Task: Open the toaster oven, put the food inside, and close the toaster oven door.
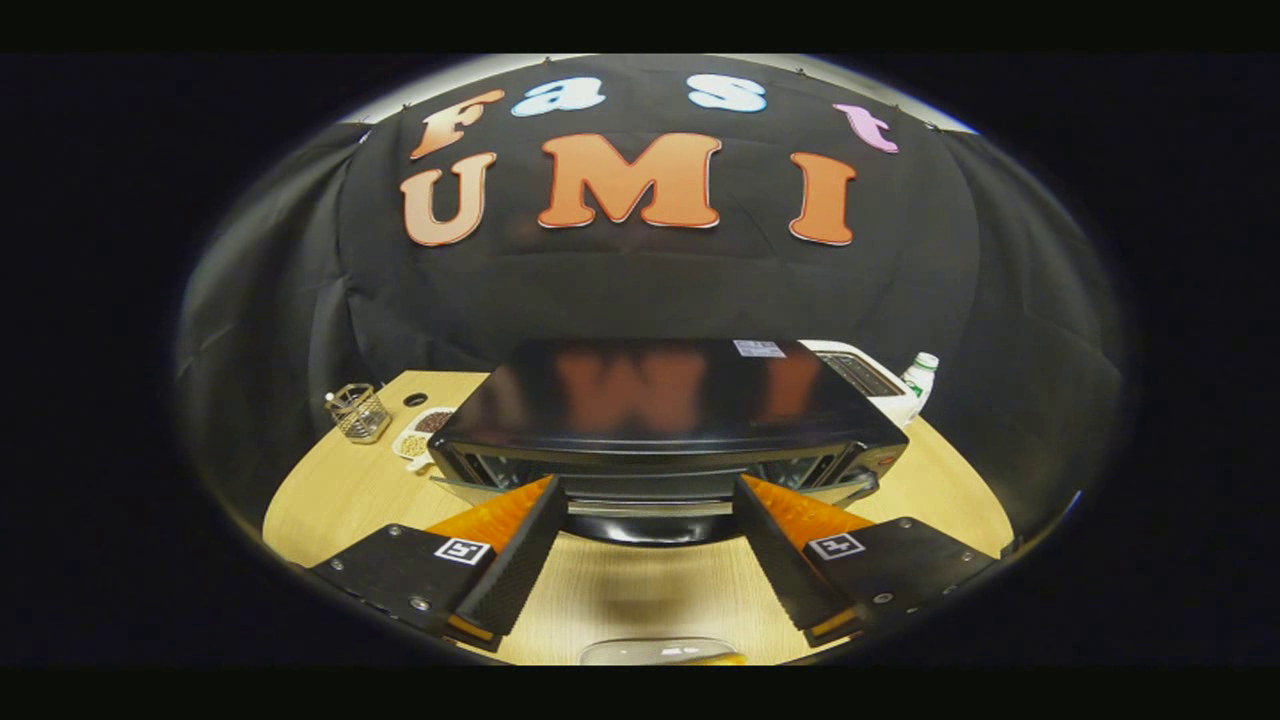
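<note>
The tool (650, 500) has its 2 fingers spread apart, flanking the chrome bar handle (650, 508) without pressing it. The glossy black metal toaster oven (665, 405) sits mid-bench (330, 490), likely heavy and stable; its smooth stiff handle looks slippery, best gripped centrally. A wire basket (358, 412) stands near the bench's left edge.

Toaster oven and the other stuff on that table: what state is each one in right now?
Toaster oven: door looks partly open, handle between the tongs' fingers.
Tongs: open, fingers either side of the door handle, not pressing on it.
Bottle: upright, cap on, behind the oven.
Wire basket: upright on the table.
Divided snack dish: holds food, beside the oven.
Clear dish: on the table below the fingers, contents unclear.
</note>
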`<state>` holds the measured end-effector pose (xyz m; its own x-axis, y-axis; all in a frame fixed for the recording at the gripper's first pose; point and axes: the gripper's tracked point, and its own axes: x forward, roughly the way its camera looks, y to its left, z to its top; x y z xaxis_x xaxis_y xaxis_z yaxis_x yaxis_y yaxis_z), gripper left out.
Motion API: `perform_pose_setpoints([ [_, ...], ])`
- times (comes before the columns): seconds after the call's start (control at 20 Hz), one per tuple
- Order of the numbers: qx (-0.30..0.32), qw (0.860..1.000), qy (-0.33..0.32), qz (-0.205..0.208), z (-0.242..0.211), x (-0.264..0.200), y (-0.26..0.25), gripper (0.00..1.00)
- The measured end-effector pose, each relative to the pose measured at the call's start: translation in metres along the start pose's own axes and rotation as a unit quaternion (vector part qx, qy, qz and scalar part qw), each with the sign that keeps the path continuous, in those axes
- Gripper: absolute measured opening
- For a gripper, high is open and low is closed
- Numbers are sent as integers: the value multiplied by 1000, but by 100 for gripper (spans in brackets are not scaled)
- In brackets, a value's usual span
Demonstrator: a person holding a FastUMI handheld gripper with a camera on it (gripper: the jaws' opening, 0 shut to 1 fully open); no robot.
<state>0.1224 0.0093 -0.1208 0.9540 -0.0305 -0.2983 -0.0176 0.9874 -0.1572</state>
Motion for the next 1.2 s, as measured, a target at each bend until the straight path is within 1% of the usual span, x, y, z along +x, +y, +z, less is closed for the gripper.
perform_pose_setpoints([
  [0.4, -2, 1000, 16, 1, -33, -25, -1, 99],
  [1.2, 1, 996, 90, 2, -115, -56, -3, 97],
])
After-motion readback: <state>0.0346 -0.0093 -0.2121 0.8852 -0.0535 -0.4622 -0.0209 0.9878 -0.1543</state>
